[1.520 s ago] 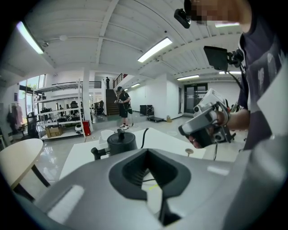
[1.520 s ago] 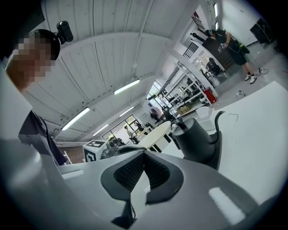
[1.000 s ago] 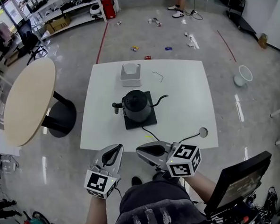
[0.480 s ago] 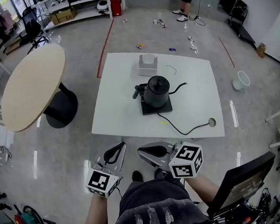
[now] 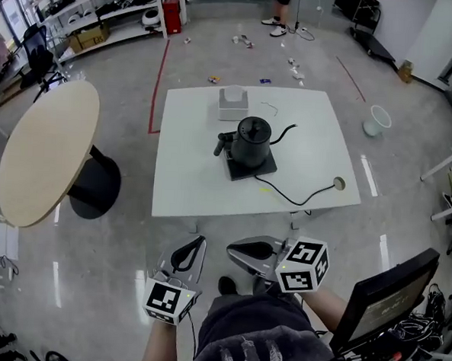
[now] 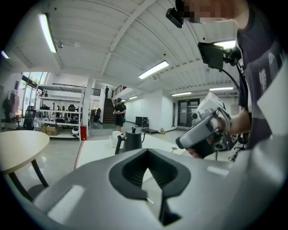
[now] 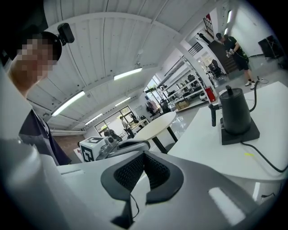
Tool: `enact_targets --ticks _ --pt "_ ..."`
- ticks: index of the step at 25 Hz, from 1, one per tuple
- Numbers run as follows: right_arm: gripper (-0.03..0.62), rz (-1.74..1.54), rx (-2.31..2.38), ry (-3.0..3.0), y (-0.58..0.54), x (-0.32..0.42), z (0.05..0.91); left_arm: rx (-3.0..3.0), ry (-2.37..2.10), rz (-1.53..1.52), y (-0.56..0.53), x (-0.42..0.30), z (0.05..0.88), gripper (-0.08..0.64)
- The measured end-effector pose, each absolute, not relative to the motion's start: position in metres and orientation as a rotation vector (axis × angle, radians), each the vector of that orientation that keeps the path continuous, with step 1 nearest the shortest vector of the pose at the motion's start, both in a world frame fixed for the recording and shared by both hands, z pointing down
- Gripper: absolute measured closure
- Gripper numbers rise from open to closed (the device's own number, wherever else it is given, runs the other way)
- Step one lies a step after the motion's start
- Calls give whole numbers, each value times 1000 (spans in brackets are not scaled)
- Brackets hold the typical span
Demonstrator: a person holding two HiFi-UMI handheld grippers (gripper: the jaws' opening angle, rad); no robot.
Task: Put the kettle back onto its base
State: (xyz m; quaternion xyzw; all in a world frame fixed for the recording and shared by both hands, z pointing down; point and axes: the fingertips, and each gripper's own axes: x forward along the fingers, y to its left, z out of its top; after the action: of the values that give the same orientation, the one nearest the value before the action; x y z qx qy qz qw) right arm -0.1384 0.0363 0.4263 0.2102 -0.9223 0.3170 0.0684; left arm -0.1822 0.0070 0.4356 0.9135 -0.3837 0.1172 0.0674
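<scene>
**Kettle and base, seen from the head view.** The black kettle (image 5: 253,139) stood upright on its square base (image 5: 252,167). Its handle pointed to the view's left and its thin spout to the right. By this seating the task appeared complete. The base lay near the middle of the white worktop (image 5: 181,182), probably so that its cord (image 5: 295,200) could reach the round opening (image 5: 337,183) at the right edge. A small white box (image 5: 233,102) sat just behind the kettle, apart from it.

Both tools hung over the floor in front of the person, well apart from the worktop's near edge. The left tool (image 5: 194,245) was clenched, its ribbed pads meeting with nothing between them. The right tool (image 5: 235,250) was likewise closed and empty. Both pointed roughly towards the worktop, a resting carry suited to a finished job. A round wooden table (image 5: 40,153) stood to the left, clear of the worktop.
</scene>
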Motion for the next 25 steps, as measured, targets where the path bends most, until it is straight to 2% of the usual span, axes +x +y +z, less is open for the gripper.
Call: enact_targets --ticks 12,25 --pt "592 914 616 -2832 60 -100 417 2807 -1107 419 31 -126 427 560" --pt "592 952 614 -2864 110 -23 421 2816 -1068 517 88 -44 430 560"
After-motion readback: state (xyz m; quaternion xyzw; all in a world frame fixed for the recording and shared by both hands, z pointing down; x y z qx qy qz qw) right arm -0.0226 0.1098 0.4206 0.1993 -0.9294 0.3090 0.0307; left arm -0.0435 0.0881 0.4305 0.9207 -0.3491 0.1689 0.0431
